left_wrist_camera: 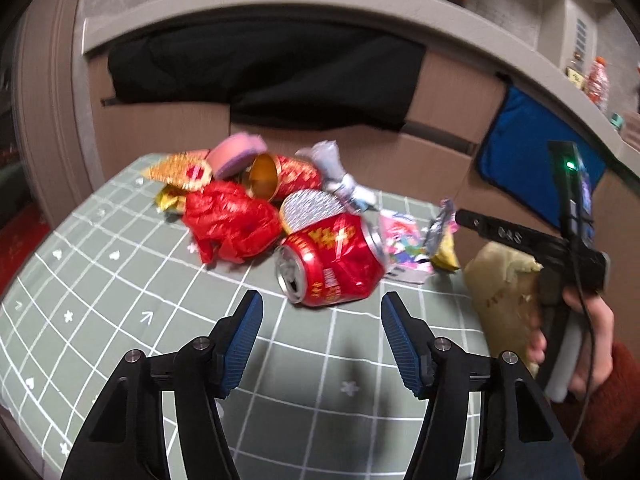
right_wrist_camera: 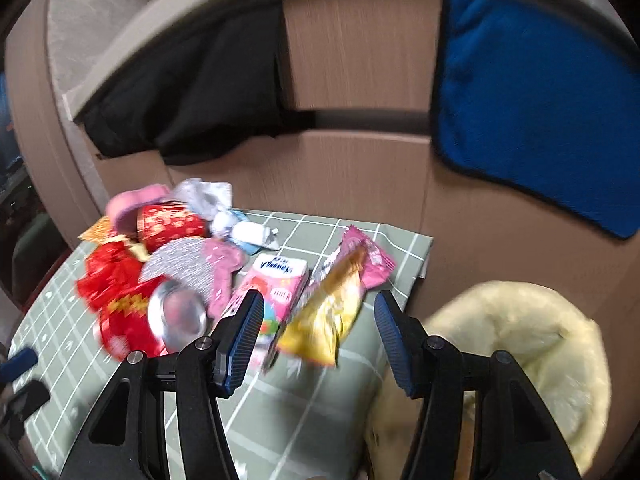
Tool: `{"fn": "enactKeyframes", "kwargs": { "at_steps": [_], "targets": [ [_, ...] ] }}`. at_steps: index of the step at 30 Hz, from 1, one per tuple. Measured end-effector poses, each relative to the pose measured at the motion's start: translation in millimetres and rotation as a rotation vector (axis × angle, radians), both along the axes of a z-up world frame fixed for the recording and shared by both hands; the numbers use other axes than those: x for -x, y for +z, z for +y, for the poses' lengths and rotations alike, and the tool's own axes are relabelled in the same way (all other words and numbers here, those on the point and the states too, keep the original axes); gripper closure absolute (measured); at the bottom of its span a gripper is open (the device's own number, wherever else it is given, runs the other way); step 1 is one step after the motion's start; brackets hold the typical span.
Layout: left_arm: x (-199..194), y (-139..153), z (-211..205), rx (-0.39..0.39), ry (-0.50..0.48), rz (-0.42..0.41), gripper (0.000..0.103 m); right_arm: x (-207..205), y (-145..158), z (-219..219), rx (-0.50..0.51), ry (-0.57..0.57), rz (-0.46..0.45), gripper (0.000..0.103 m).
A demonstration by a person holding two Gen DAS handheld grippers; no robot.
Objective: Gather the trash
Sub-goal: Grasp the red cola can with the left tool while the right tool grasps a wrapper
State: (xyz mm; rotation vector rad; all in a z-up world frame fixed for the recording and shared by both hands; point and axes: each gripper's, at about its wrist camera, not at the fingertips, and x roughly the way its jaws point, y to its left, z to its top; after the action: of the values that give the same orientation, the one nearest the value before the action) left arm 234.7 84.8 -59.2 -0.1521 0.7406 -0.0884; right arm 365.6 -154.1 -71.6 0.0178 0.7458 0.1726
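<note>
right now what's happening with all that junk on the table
A person is clearing trash off a green checked tablecloth with handheld tongs in each hand. The left tongs are open and empty, aimed at a dented red can lying on its side at the front of the pile. The right tongs are also open, nothing held, pointing at a yellow snack wrapper beside a pink carton. A pale yellow bag sits open past the table's edge. Nothing has been picked up yet.
</note>
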Motion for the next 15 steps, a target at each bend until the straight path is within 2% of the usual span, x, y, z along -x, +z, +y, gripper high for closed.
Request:
{"fn": "enactKeyframes", "kwargs": {
  "at_steps": [3, 5, 10, 12, 14, 15],
  "targets": [
    [-11, -9, 12, 0.035, 0.022, 0.031, 0.041, -35, -17, 5, 0.001, -0.034, 0.052, 0.049],
    [-17, -13, 18, 0.062, 0.027, 0.045, 0.041, -53, -28, 5, 0.0, -0.055, 0.092, 0.054],
    [-35, -19, 22, 0.126, 0.002, 0.069, 0.041, -70, -51, 7, 0.005, -0.084, 0.167, 0.057],
    [-47, -21, 23, 0.133, 0.015, 0.068, 0.041, -66, -53, 7, -0.015, -0.054, 0.165, 0.066],
    [-57, -24, 24, 0.139, 0.051, 0.08, 0.041, -58, -49, 7, -0.065, 0.011, 0.158, 0.098],
    [-62, -26, 25, 0.145, 0.062, 0.088, 0.041, -54, -47, 7, -0.092, 0.034, 0.159, 0.098]
  ]
}}
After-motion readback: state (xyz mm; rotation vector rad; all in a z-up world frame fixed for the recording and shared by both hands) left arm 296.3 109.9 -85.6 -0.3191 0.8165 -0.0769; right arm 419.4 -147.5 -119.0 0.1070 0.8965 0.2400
